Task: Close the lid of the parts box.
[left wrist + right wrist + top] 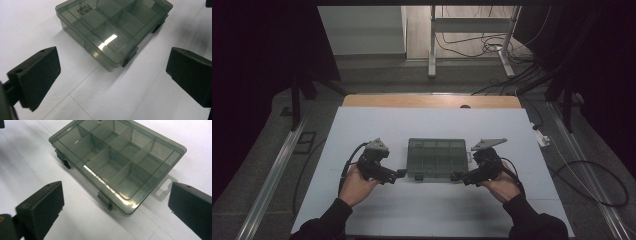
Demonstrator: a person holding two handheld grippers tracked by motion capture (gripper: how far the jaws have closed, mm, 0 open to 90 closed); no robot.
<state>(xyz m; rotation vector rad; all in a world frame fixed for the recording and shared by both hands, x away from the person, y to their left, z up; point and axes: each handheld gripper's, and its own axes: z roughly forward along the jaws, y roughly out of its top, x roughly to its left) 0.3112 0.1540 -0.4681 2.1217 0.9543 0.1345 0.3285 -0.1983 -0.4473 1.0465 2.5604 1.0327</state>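
Writing: raised letters "AIRAJ" with a few smaller characters I cannot read, on the lid of the smoky transparent plastic compartment box (110, 30), upper middle of the left gripper view.
Box: lid shut, lying flat at the centre of the white worktop (362, 130) in the high view; two dark latches (105, 202) on its near edge, a clear hang tab (165, 187) on one short side.
Contents: dividers form compartments; nothing visible inside them.
Left gripper (401, 173): fingers released and spread wide, just beside the box's lower-left corner, not touching.
Right gripper (458, 176): fingers released, wide apart, just beside the lower-right corner.
Room: bare white surface all around the box; wooden edge (432, 101) beyond.
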